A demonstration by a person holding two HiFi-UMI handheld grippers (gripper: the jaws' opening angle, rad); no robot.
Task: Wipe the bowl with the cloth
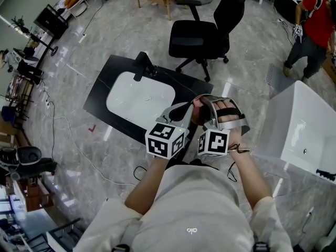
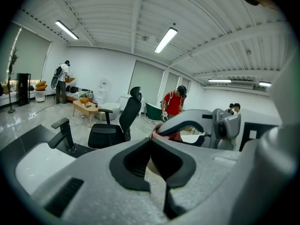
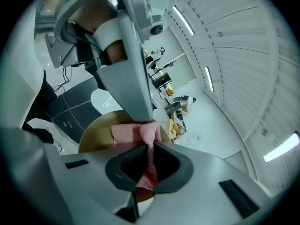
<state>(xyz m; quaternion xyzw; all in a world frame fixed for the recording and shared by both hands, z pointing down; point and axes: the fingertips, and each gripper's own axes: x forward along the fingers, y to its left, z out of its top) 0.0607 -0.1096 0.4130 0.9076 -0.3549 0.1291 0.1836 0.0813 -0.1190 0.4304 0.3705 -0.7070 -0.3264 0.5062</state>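
Observation:
Both grippers are held close together in the air over the floor, in front of the sink counter. My left gripper [image 1: 189, 108] [image 2: 151, 146] is shut on the rim of a tan bowl [image 2: 153, 168] [image 3: 93, 134]. In the right gripper view its grey jaws come down from above onto the bowl's far rim. My right gripper [image 1: 206, 109] [image 3: 149, 159] is shut on a pink cloth [image 3: 127, 132], which lies bunched against the inside of the bowl. In the head view the grippers hide most of the bowl and the cloth.
A black counter [image 1: 102, 91] with a white sink [image 1: 139, 96] and a black faucet [image 1: 144, 67] lies just ahead. A black office chair [image 1: 205, 30] stands beyond it and a white bathtub [image 1: 302, 125] to the right. A person in red [image 1: 315, 25] stands at the far right.

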